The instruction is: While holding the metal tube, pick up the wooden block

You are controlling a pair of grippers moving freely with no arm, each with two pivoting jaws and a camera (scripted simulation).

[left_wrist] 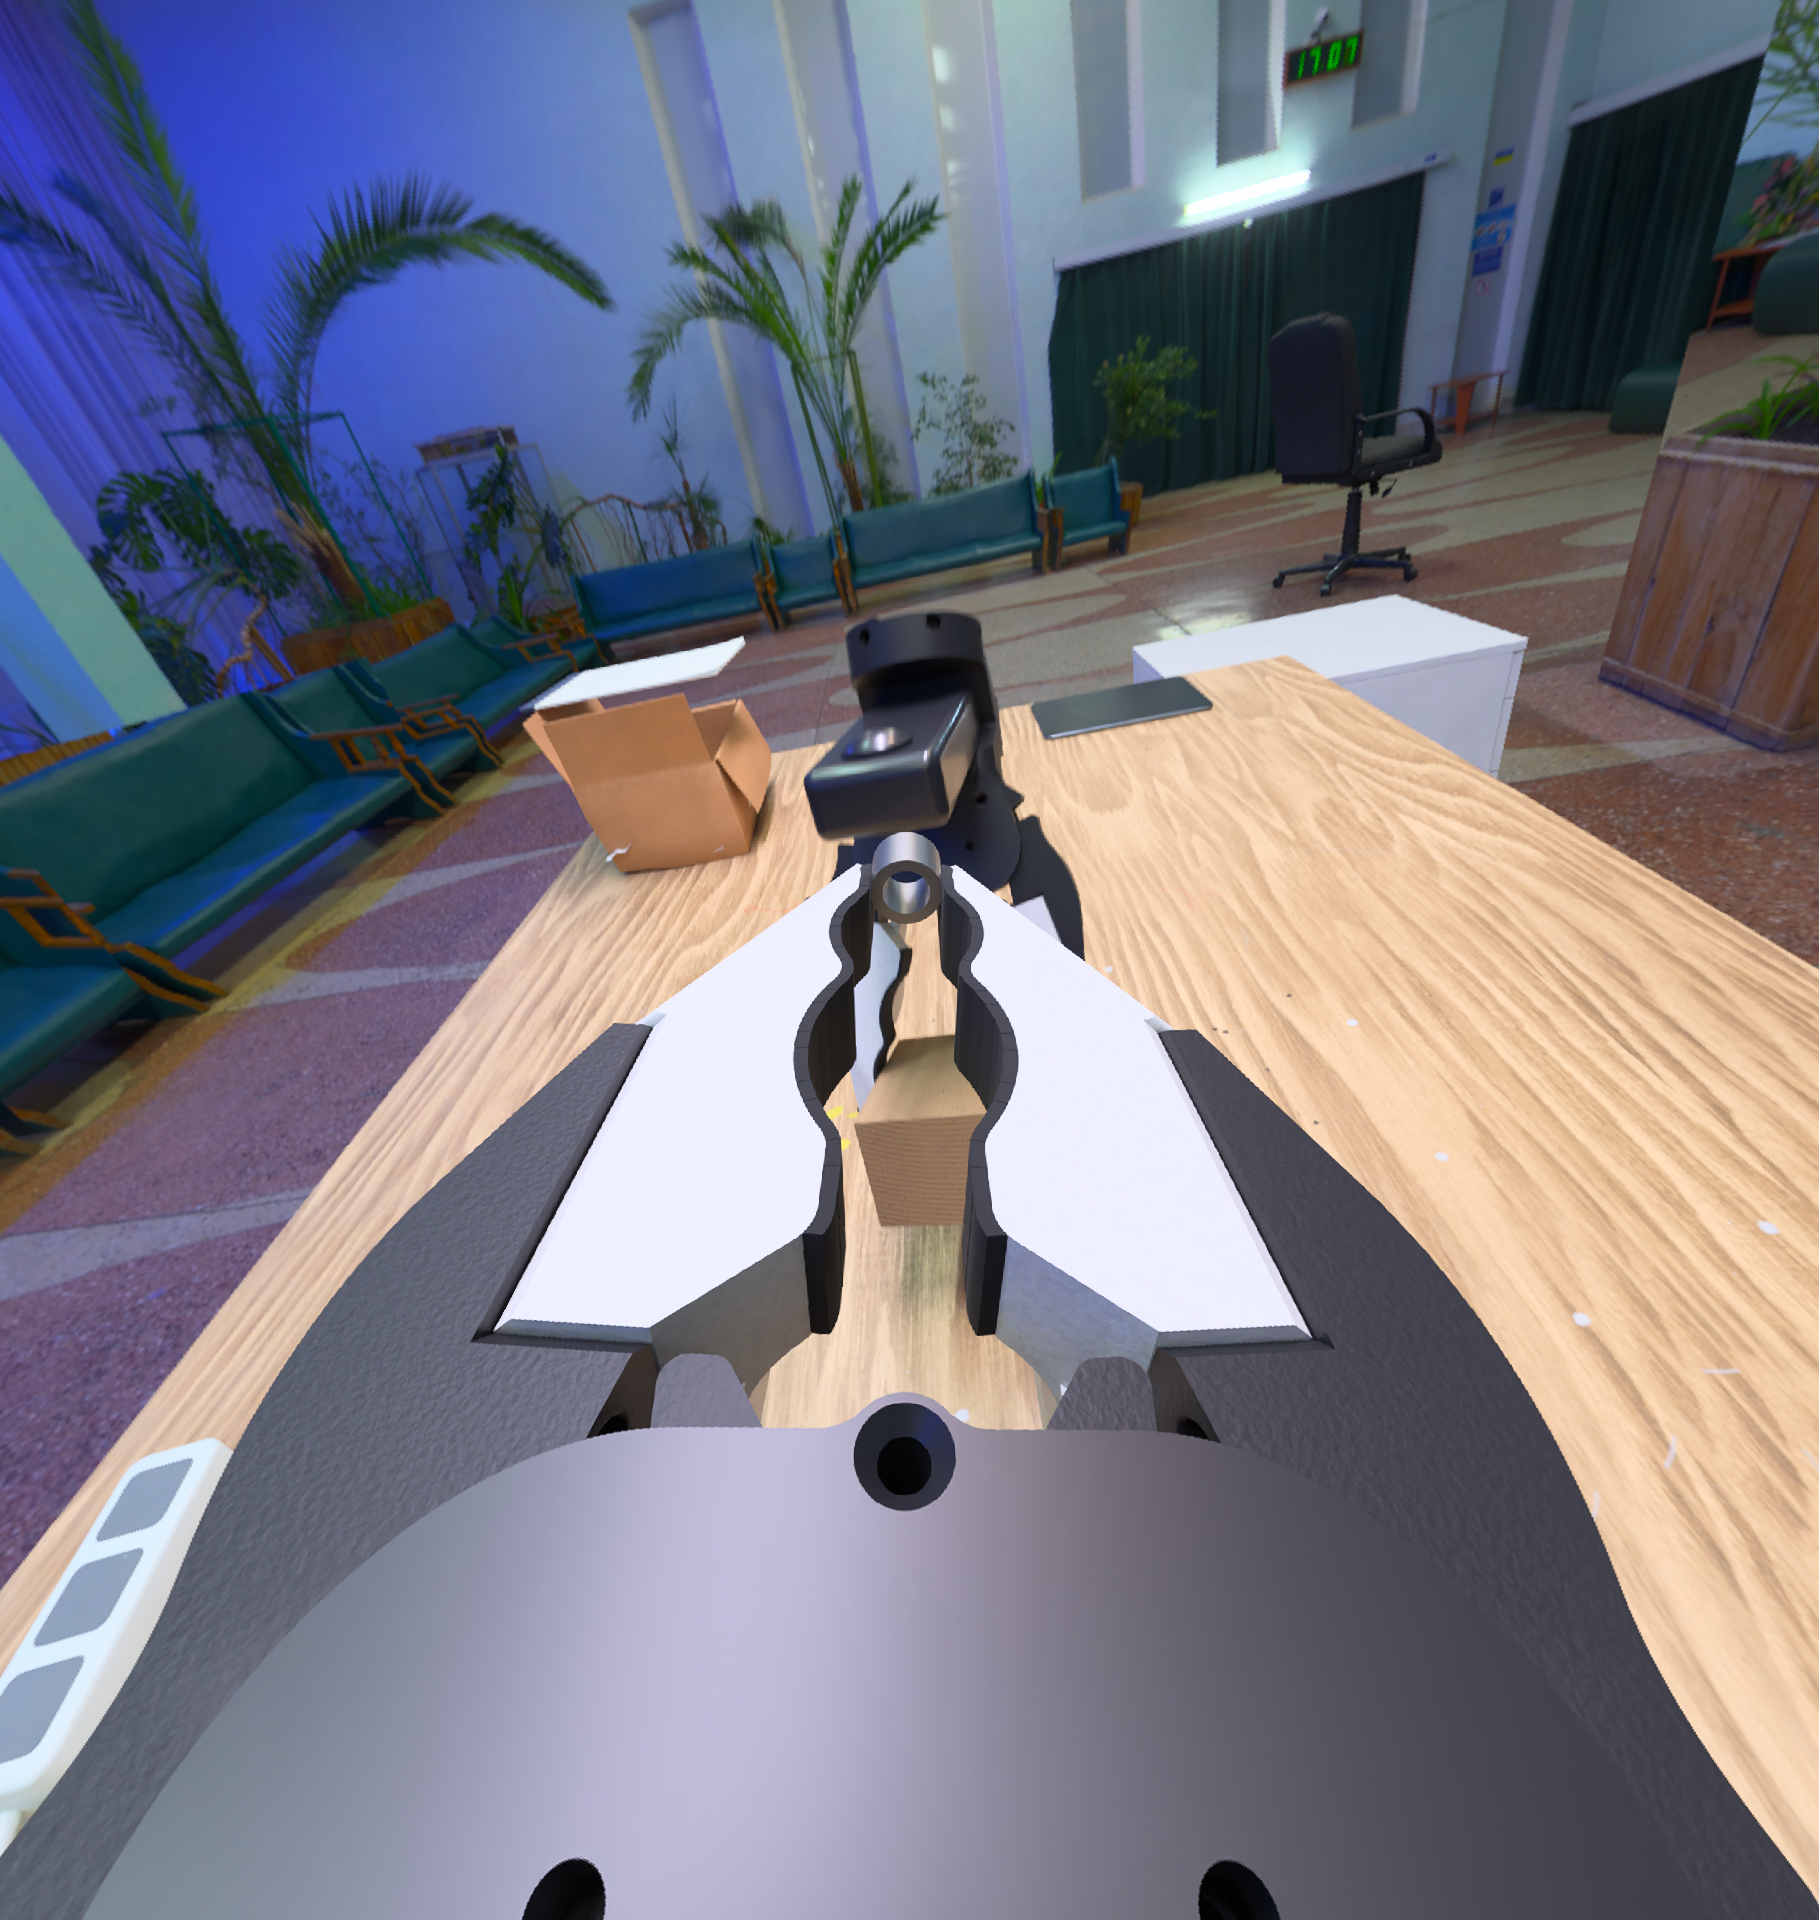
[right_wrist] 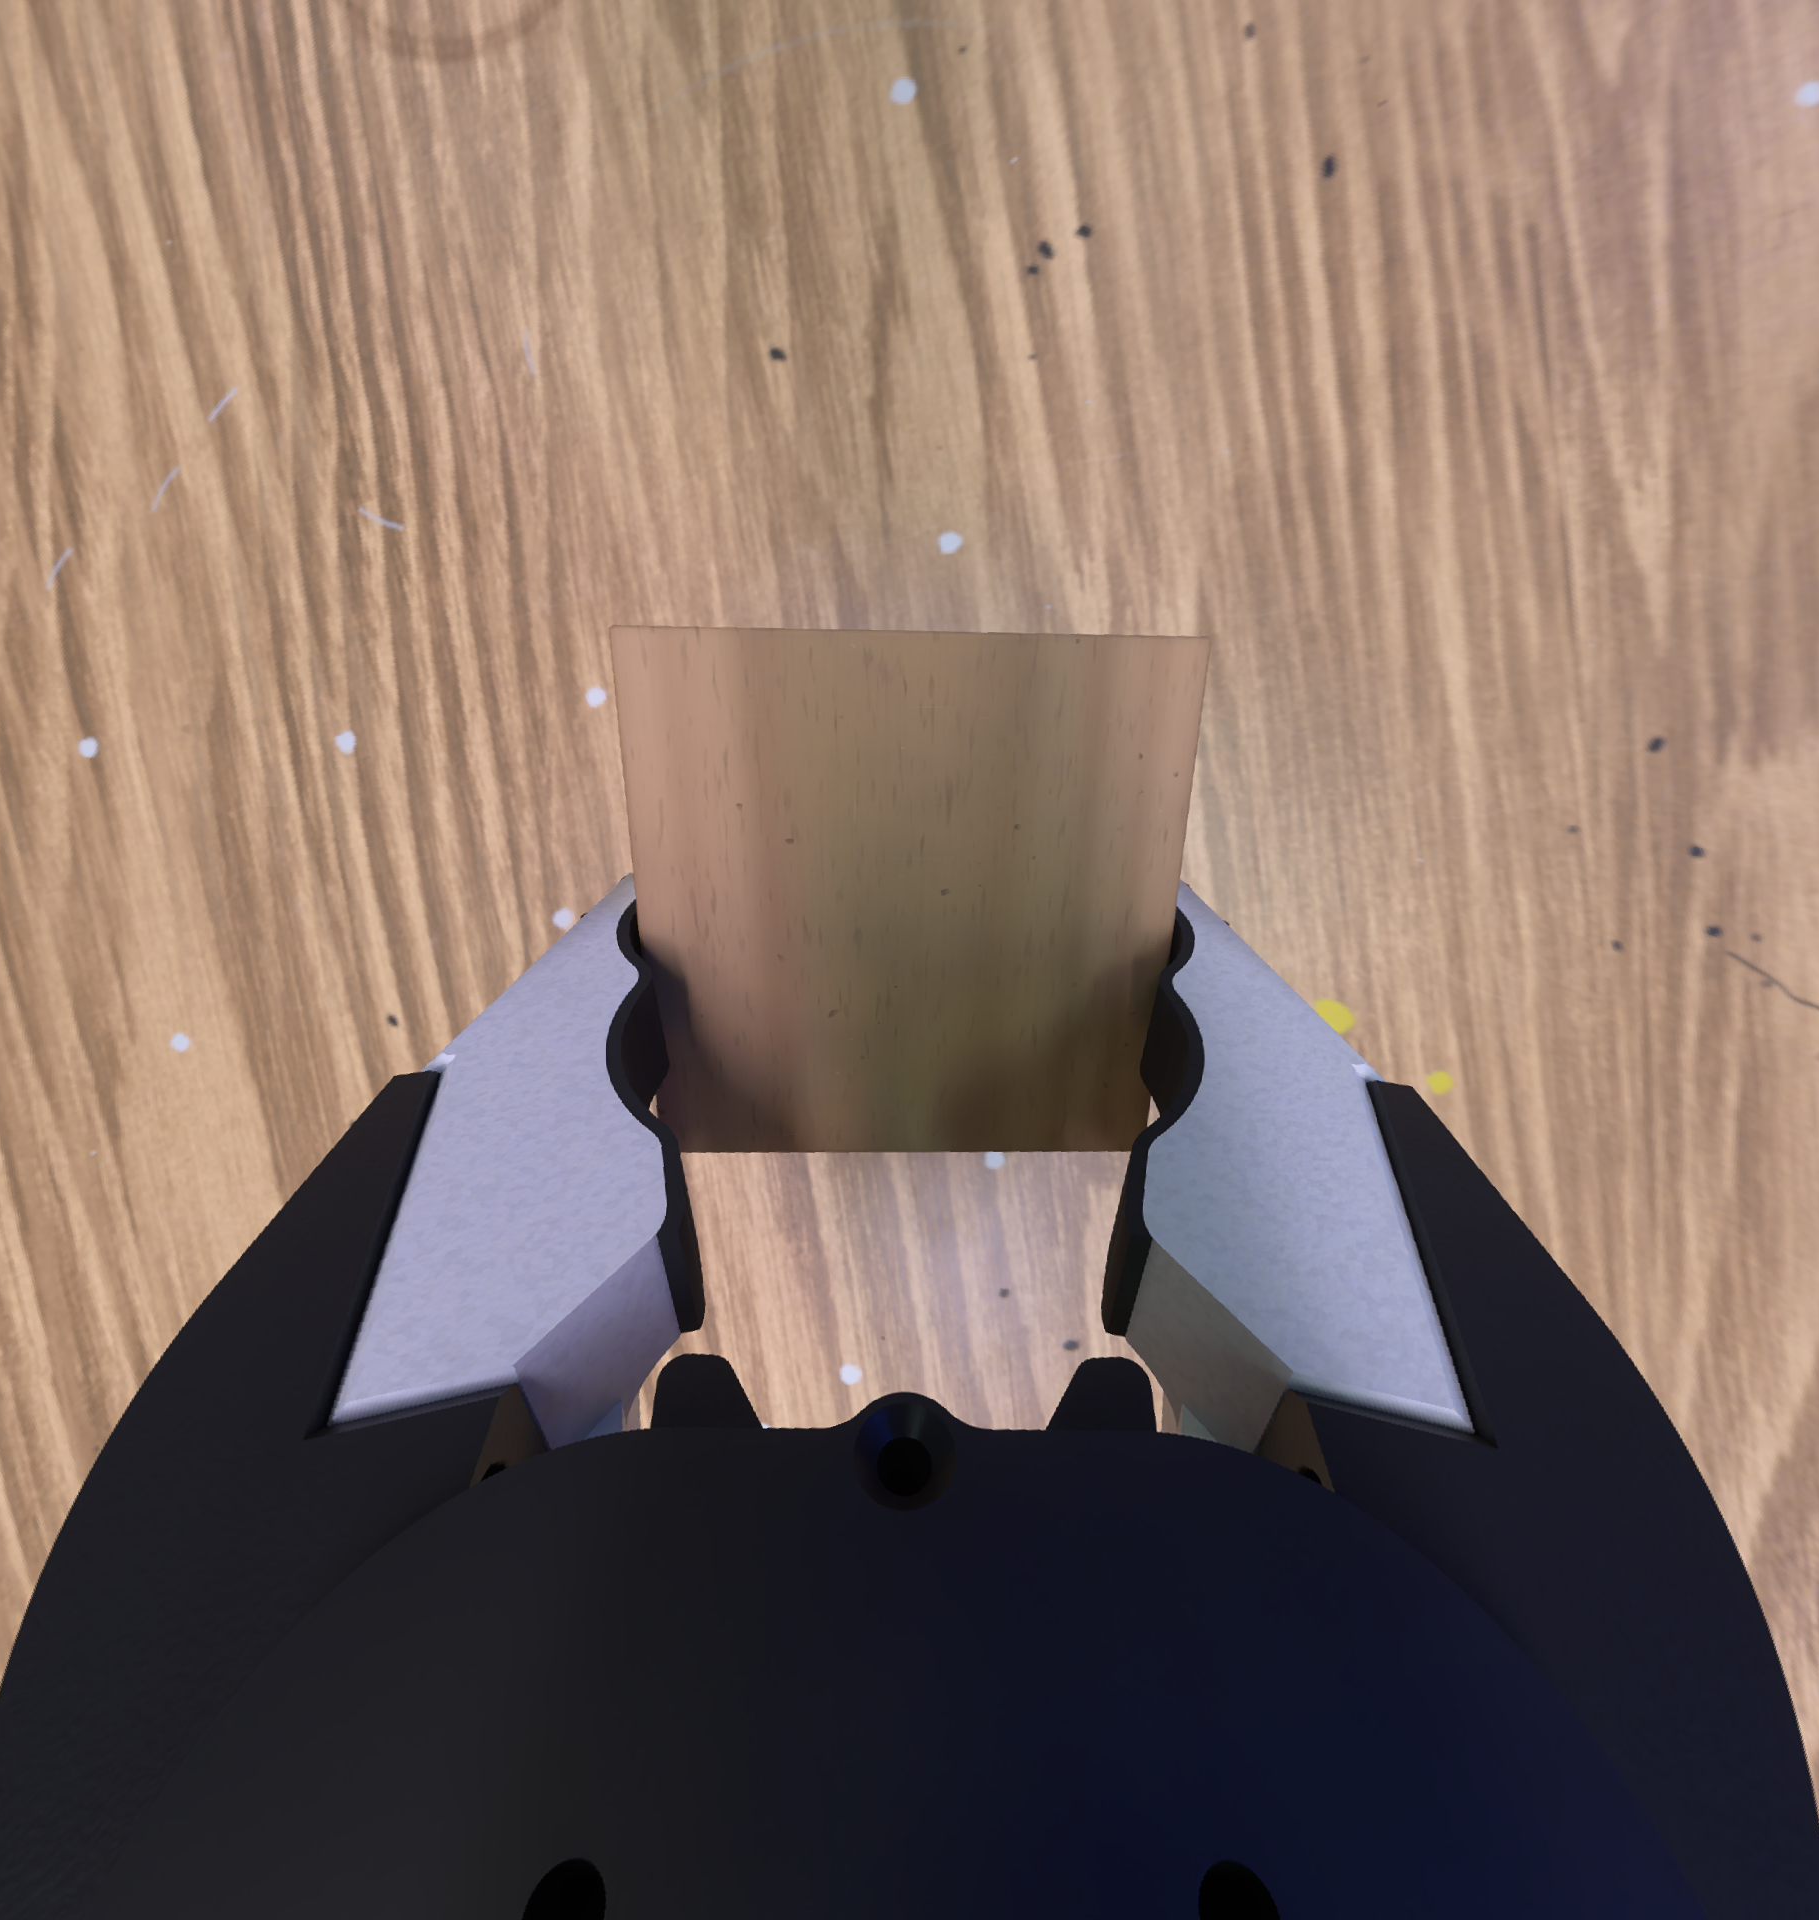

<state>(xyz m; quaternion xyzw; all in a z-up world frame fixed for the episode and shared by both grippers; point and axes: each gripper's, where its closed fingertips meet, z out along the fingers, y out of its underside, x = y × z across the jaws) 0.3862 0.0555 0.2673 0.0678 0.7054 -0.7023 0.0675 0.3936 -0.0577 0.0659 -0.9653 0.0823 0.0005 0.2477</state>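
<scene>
My left gripper (left_wrist: pixel 907 894) is shut on a short metal tube (left_wrist: pixel 889 857), held at the fingertips with its open end facing the camera, above the wooden table (left_wrist: pixel 1404 1039). Below, seen through the gap between the fingers, is the wooden block (left_wrist: pixel 920 1143). The right gripper's dark body (left_wrist: pixel 889 764) hangs beyond the tube, pointing down at the block. In the right wrist view my right gripper (right_wrist: pixel 907 909) looks straight down. Its two fingertips press both sides of the block (right_wrist: pixel 905 831). I cannot tell whether the block touches the table (right_wrist: pixel 1507 520).
An open cardboard box (left_wrist: pixel 656 784) stands at the table's far left edge. A dark flat slab (left_wrist: pixel 1118 707) lies at the far end. A white cabinet (left_wrist: pixel 1404 655) stands behind it. A white power strip (left_wrist: pixel 74 1621) lies at the near left edge.
</scene>
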